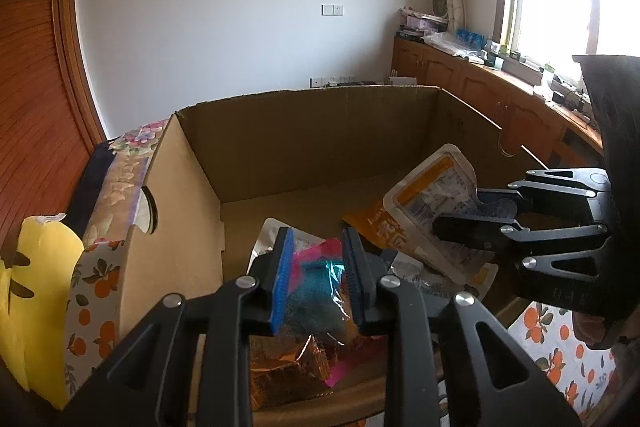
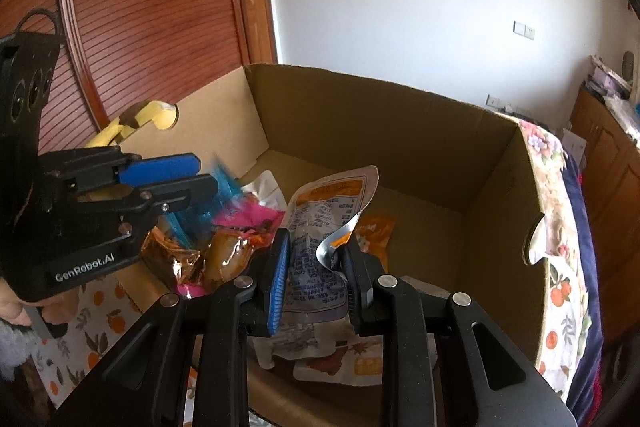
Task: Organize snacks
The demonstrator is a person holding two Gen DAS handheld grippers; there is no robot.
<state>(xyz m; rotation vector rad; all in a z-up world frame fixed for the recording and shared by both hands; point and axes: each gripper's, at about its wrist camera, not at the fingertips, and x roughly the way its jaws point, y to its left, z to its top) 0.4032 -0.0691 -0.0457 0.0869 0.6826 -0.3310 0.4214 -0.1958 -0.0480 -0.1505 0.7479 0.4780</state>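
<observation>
fingers (image 2: 280,263) around crinkled white-orange pouch (image 2: 320,227)

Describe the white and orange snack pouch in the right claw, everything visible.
The snack pouch is a flat, glossy plastic packet, white with an orange border and dense printed text. Its silvery lower corner is curled over. It stands tilted, top edge up, above other packets in the cardboard box, pinched between the shut pads of the right claw.
</observation>
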